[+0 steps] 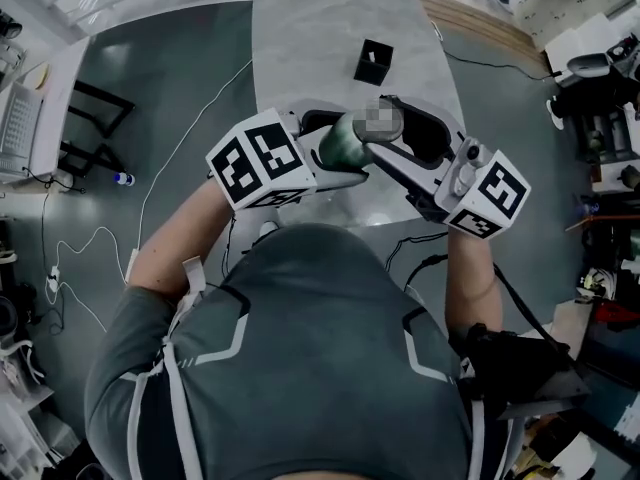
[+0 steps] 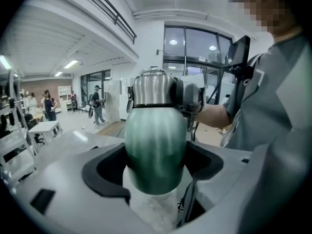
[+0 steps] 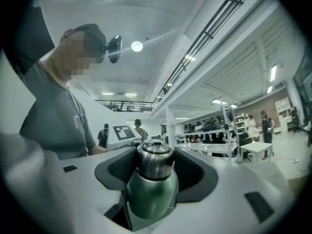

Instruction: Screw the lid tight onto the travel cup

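- Pale marbled tabletop (image 1: 330,18), seen from above over a dark grey floor (image 1: 180,88); a small black box (image 1: 373,61) stands on it, well apart from the grippers.
- Person in a grey top (image 1: 320,348), a gripper in each hand, both raised over the tabletop's near end.
- Green-bodied metal travel cup (image 1: 343,146), held off the tabletop between the two grippers.
- Left gripper (image 2: 155,169): jaws clenched on the cup's green body, dark pads against both sides.
- Brushed-steel lid (image 2: 152,87), seated on the cup's neck; how far it is screwed down cannot be told.
- Right gripper (image 3: 156,165): jaws grasping the lid, one pad on each flank.
- Background in both gripper views: an open workshop hall with white tables and distant people.
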`<state>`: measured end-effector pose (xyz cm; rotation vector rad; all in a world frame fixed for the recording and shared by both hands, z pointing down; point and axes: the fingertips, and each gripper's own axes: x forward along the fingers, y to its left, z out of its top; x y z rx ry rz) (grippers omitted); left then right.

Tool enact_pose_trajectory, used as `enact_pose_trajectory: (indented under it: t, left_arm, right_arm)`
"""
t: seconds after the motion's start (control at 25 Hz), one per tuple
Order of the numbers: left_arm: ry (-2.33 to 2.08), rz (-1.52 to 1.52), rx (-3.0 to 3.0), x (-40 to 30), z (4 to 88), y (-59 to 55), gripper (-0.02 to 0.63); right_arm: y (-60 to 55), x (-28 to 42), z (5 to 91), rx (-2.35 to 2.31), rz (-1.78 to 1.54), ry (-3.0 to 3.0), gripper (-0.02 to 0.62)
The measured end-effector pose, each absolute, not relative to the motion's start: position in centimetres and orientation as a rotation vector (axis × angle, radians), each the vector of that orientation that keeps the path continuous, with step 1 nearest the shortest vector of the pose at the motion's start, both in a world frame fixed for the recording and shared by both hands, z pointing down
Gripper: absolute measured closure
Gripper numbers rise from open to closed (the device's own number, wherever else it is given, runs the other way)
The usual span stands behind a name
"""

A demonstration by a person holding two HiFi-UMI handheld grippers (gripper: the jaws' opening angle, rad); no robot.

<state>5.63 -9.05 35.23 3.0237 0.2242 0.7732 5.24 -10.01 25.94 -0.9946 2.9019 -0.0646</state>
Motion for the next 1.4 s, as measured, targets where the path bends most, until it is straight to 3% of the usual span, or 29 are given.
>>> enact_pose_trajectory:
  t: [0.2, 0.48, 0.68, 0.8, 1.12, 1.4]
  left_arm:
    - [0.199, 0.750, 3.030, 5.9, 35.4, -9.5, 0.233]
    - [0.620, 0.527, 2.933, 4.6, 33.0, -5.9, 0.233]
    - [0.687, 0.580, 2.956, 5.0, 33.0, -4.5, 0.233]
    - [0.595, 0.625, 2.989, 5.1, 33.6, -5.4, 0.233]
    - [0.363, 0.654, 3.046, 5.8, 36.7, -8.2, 0.233]
    - [0.181, 0.551, 3.098, 6.9, 40.5, -10.4, 0.233]
  right_arm:
    - [-10.4, 5.5, 26.2, -1.117, -0.080, 2.882, 0.337]
    - [-7.0, 4.3, 24.1, -0.541, -0.056, 3.014, 0.293]
    - [-6.1, 3.5, 23.9, -0.409, -0.002, 3.079, 0.296]
    - [-6.9, 3.7, 24.2, -0.503, -0.035, 3.036, 0.327]
    - [-8.6, 5.2, 26.9, -0.785, -0.054, 3.017, 0.313]
    - [-9.9, 12.0, 28.7, -1.232, -0.063, 2.850, 0.310]
